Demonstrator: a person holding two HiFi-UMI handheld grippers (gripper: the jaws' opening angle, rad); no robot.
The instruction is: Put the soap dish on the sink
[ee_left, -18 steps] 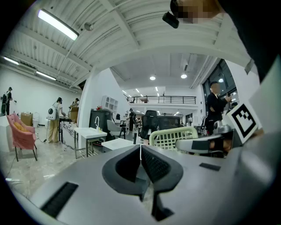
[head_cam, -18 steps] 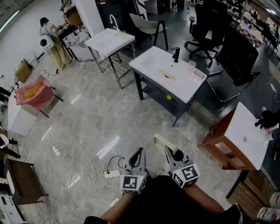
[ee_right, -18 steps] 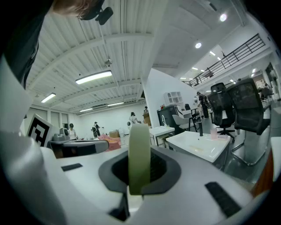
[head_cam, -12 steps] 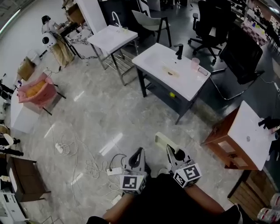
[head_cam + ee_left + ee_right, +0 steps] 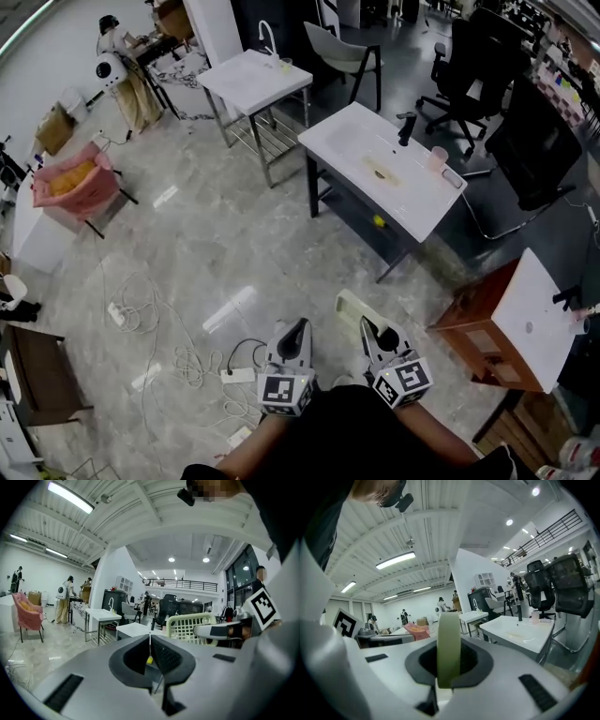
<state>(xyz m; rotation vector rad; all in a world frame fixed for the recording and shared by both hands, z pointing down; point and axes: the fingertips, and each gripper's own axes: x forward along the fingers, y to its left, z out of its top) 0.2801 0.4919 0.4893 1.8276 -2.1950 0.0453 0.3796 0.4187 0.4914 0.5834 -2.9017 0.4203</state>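
Right gripper (image 5: 371, 330) clamps soap dish (image 5: 348, 305); left gripper (image 5: 298, 328) closed, empty

Soap dish (image 5: 348, 304): pale yellow-green; open lattice pattern, seen at 2 o'clock in the left gripper view.
Sink (image 5: 342, 139): white top, dark grey frame, small yellow patch on the front.
Tap (image 5: 405, 128): black.
Cup (image 5: 436, 157): pink.
Left claw (image 5: 297, 328): grey shell, black inner faces; black-and-white square markers on its cube.
Right claw (image 5: 368, 328): grey and black, with the same black-and-white markers.
Floor (image 5: 216, 244): pale grey marble, faintly veined, glossy.
Cables (image 5: 141, 314): white, at 8 o'clock.
Armchair (image 5: 75, 192): pink, with something orange-yellow on it, at 10 o'clock.
Cabinet (image 5: 473, 319): reddish-brown wood with a white top, at 4 o'clock.
Office chairs (image 5: 473, 52): black, at 1 o'clock.
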